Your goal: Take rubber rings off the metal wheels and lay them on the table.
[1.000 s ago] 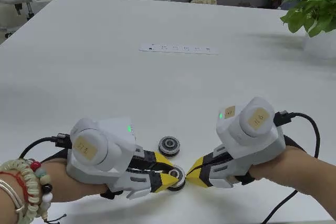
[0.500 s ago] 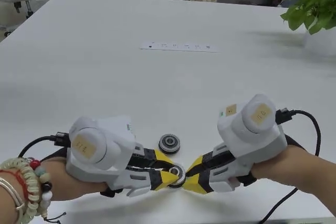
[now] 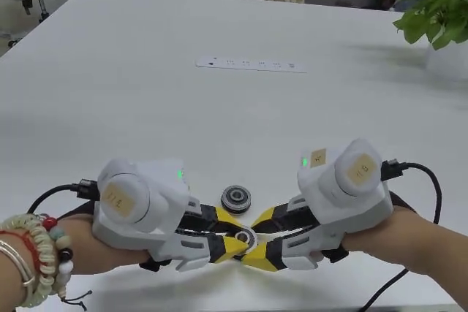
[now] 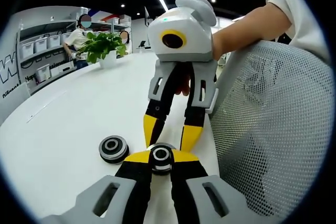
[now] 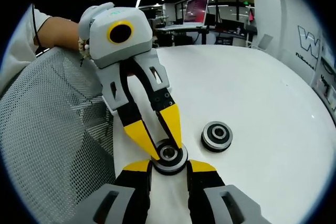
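A metal wheel (image 3: 243, 239) with a black rubber ring is held just above the white table (image 3: 146, 107) near its front edge. My left gripper (image 3: 234, 245) comes in from the left and is shut on the wheel (image 4: 160, 157). From the right, my right gripper (image 3: 257, 242) faces it, its yellow tips closed around the same wheel (image 5: 169, 154). A second wheel (image 3: 235, 197) with its ring on lies flat on the table just behind them; it is also seen as the second wheel (image 4: 113, 148) and the second wheel (image 5: 217, 135).
A white power strip (image 3: 250, 64) lies in the middle of the table. A potted plant (image 3: 435, 5) stands at the far right corner. A grey mesh chair back (image 4: 268, 119) is right behind the grippers at the near edge.
The right gripper moved left, up to the wheel held by the left gripper, and its jaws now close around it. The second wheel has not moved.
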Action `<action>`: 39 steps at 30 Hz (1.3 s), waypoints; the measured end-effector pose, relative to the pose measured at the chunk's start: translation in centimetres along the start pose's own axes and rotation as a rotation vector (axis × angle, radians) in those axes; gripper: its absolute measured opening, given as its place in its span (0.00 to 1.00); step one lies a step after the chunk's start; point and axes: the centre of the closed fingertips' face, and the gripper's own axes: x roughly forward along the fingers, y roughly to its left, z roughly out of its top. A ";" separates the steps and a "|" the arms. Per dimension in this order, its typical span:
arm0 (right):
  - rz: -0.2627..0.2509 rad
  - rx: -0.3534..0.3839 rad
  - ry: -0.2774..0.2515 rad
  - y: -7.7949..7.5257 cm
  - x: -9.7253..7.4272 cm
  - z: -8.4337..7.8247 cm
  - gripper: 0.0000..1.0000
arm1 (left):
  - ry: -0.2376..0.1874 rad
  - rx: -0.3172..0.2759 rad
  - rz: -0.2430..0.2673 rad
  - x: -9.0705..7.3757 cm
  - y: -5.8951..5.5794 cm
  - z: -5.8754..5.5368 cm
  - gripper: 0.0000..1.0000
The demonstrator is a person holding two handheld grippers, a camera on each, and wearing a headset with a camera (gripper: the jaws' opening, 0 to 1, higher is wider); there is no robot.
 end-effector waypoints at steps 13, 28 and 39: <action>0.011 -0.028 0.028 -0.1 -0.4 -0.5 0.17 | 0.001 -0.005 0.002 0.0 0.0 0.0 0.08; -0.015 -0.029 0.060 -0.6 -0.8 -0.9 0.00 | 0.001 -0.010 0.002 0.0 0.0 0.0 0.08; -0.037 0.368 0.041 -1.7 -1.1 -0.9 0.00 | 0.002 -0.013 0.007 0.0 0.1 0.0 0.08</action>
